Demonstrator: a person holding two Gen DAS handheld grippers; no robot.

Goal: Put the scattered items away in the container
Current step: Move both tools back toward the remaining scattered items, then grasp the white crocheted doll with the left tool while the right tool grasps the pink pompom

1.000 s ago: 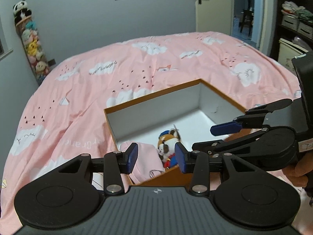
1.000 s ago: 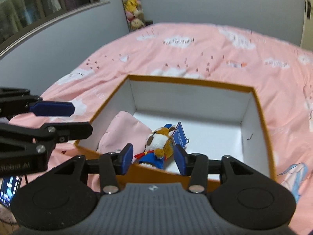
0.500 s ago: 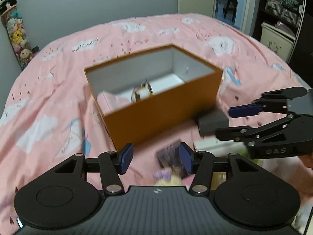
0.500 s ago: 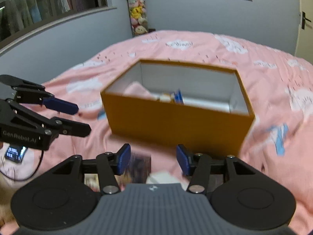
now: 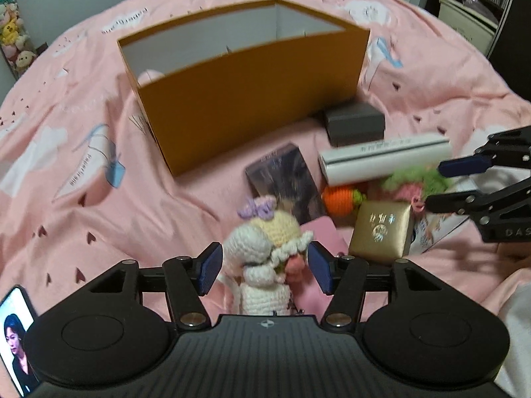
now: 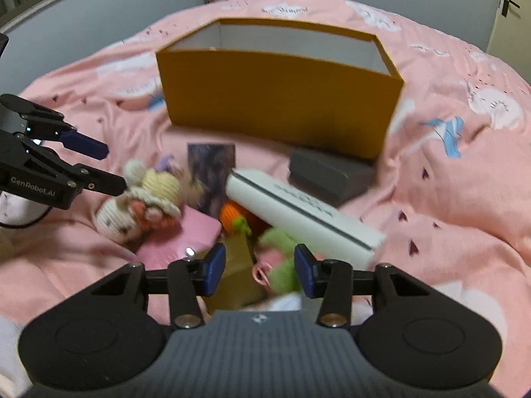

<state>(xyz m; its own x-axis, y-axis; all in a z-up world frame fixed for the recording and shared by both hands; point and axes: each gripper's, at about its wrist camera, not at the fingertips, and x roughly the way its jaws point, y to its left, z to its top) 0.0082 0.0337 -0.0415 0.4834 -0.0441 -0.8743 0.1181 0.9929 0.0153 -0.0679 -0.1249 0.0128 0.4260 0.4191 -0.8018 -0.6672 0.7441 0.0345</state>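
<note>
Now left hand-held gripper [image 5: 264, 273] just opened wide, straddling crocheted doll [image 5: 265, 258], right hand-held gripper [image 6: 259, 273] half-open, empty

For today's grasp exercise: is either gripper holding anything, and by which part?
Nothing is held. The left gripper straddles the crochet doll, jaws just opened wider; the right gripper is open.

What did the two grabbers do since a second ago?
Both pulled back from over the orange box and dropped toward the pile in front. The left gripper, its jaws just opened wider, now straddles the crochet doll; nothing gripped. The box stayed put.
</note>
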